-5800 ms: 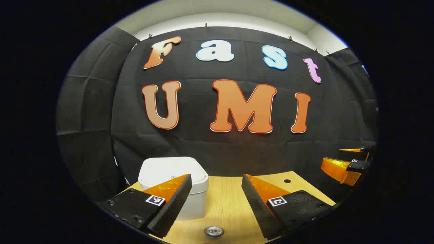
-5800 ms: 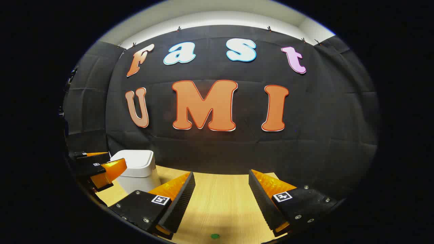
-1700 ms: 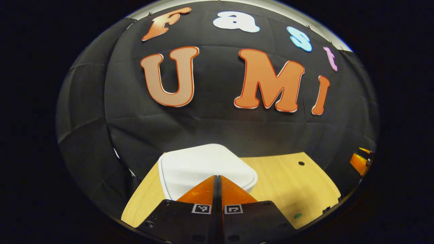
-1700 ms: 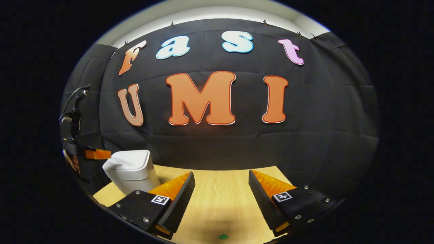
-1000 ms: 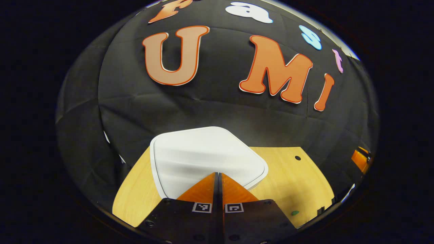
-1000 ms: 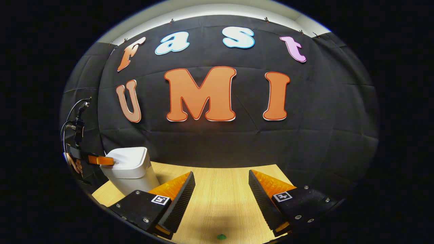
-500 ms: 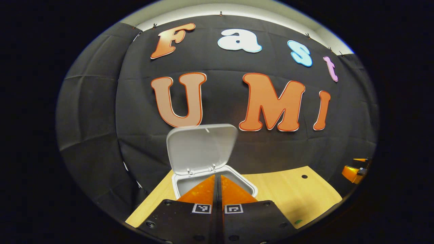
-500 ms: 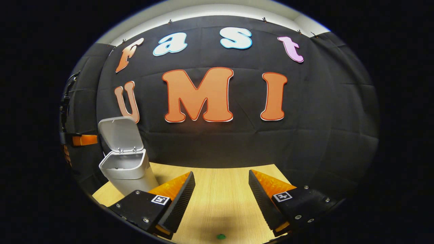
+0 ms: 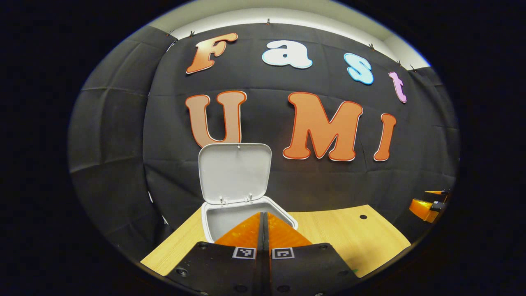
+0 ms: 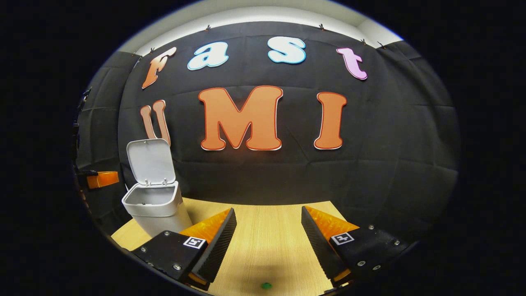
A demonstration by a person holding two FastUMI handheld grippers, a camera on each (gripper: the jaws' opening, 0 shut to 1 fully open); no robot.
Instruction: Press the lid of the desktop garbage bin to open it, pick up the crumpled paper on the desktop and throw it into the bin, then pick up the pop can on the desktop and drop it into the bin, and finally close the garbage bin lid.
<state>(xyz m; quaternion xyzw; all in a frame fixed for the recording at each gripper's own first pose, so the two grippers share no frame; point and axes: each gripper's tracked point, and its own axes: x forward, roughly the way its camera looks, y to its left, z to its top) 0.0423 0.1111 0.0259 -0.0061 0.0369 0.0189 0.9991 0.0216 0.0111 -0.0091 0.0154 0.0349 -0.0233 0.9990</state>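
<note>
The white desktop bin (image 9: 218, 216) stands at the table's back left with its lid (image 9: 234, 172) swung upright. My left gripper (image 9: 264, 214) is shut with nothing in it, its tips just in front of and slightly above the bin's open mouth. In the right gripper view the bin (image 10: 158, 209) sits at the left with its lid (image 10: 148, 161) raised, and the left gripper (image 10: 100, 179) hangs to its left. My right gripper (image 10: 268, 213) is open and empty over the table's middle, also seen from the left gripper view as the right gripper (image 9: 427, 202).
The wooden table (image 10: 267, 242) runs under both grippers, with a small round hole (image 9: 363, 216) near its far right corner. A small green dot (image 10: 266, 285) lies on the wood below my right gripper. Black cloth walls close the table in behind and at the sides.
The left gripper closed and pressed down on the bin lid, then rose and drew back. The lid sprang open and has now swung fully upright. The right gripper stayed nearly still.
</note>
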